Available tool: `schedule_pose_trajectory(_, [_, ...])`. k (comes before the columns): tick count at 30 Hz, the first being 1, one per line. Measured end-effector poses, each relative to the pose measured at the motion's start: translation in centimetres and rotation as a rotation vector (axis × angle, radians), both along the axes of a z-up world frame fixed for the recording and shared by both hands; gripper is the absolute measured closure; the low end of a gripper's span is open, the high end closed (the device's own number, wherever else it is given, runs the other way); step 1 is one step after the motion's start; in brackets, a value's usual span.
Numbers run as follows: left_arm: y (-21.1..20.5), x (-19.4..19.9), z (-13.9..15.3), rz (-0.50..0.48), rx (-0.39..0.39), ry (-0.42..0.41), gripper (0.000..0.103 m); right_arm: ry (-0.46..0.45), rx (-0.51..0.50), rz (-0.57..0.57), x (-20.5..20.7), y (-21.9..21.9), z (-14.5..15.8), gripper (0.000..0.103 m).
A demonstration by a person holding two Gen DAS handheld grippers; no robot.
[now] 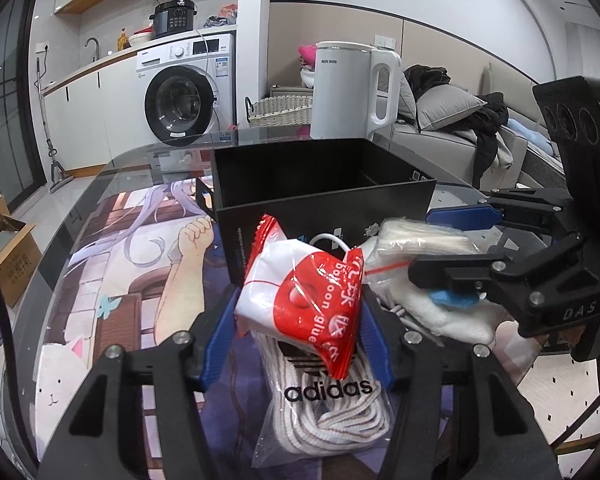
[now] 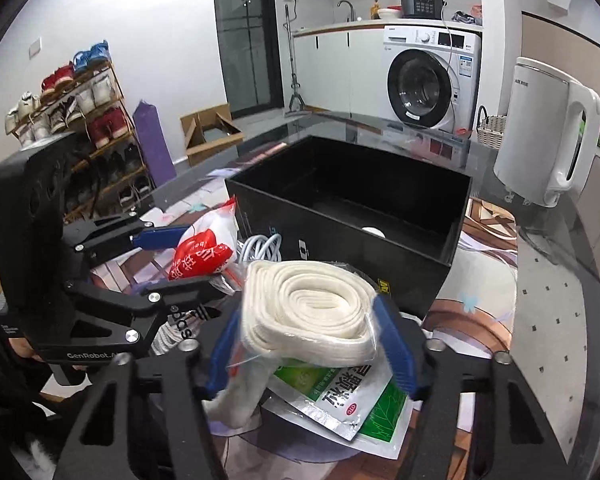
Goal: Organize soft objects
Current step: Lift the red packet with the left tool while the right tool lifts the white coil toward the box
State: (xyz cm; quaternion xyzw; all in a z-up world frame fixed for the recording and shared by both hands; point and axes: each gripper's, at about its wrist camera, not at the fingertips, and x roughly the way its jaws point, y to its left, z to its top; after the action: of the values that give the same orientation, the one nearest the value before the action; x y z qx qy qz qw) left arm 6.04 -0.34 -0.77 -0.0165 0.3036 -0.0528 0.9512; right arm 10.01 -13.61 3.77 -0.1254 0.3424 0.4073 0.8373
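My left gripper [image 1: 298, 316] is shut on a red and white balloon glue packet [image 1: 304, 300], held above a clear bag of white Adidas laces [image 1: 324, 412]. My right gripper [image 2: 310, 320] is shut on a clear bag of coiled white strap [image 2: 308, 312]; it also shows in the left wrist view [image 1: 424, 248]. A black open box [image 2: 352, 216] stands just beyond both grippers on the glass table; it shows in the left wrist view too [image 1: 320, 176]. The left gripper and red packet [image 2: 202, 256] appear at the left of the right wrist view.
A green and silver sachet [image 2: 352, 404] lies under the right gripper. A grey coiled cable [image 2: 262, 246] lies by the box. A white kettle [image 1: 352, 88] stands behind the box. A small white object [image 2: 374, 232] lies inside the box.
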Motion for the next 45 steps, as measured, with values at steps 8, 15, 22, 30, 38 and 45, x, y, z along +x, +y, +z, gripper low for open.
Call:
schedule_pose_trajectory(8, [0.3,-0.5,0.9,0.002,0.003,-0.032,0.046,0.017,0.03,-0.015,0.1,-0.4,0.2,0.041])
schedule_pose_trajectory(15, [0.3,-0.5,0.8,0.001,0.006,-0.03,0.046,0.049,0.038,-0.054,1.4,-0.7,-0.1,0.01])
schedule_pose_trajectory(22, [0.3,-0.5,0.8,0.001,0.008,-0.032,0.046,0.166,0.061,-0.028,3.6,-0.1,-1.3,0.009])
schedule_pose_trajectory(30, [0.5,-0.8,1.3,0.006,0.003,-0.042,0.046,0.076,0.106,-0.023,2.6,-0.3,-0.7,0.039])
schedule_pose_trajectory(38, [0.5,-0.7,2.0,0.007,-0.001,-0.055,0.046,-0.006,0.158,-0.025,1.4,-1.2,1.6,0.043])
schedule_pose_trajectory(45, [0.5,-0.3,2.4,0.01,0.0,-0.059,0.046,0.048,0.114,0.02,1.2,-0.3,0.7,0.043])
